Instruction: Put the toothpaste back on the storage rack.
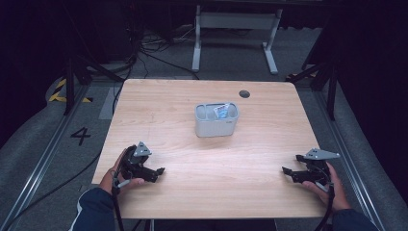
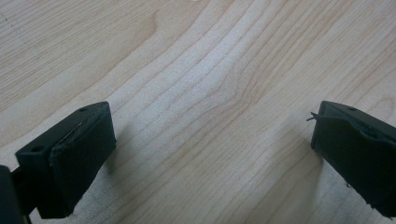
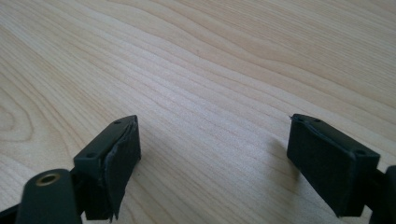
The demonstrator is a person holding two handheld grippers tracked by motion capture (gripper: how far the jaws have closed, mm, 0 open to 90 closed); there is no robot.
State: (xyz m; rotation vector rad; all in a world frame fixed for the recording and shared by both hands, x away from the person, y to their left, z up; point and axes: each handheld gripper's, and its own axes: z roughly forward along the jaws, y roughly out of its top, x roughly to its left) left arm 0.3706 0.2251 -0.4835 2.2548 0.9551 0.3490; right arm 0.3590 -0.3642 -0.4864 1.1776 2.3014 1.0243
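Observation:
A grey two-compartment holder stands near the middle of the wooden table, with a small blue-and-white packet in its right compartment. My left gripper rests low at the front left, a hand around it, pointing right. Its jaws stand wide apart over bare wood in the left gripper view. My right gripper sits at the front right, pointing left. Its jaws are wide apart with nothing between them in the right gripper view.
A dark round grommet lies in the table's far right part. Beyond the far edge stands a white table frame on the grey floor, with cables at the left. Black stand legs flank both sides.

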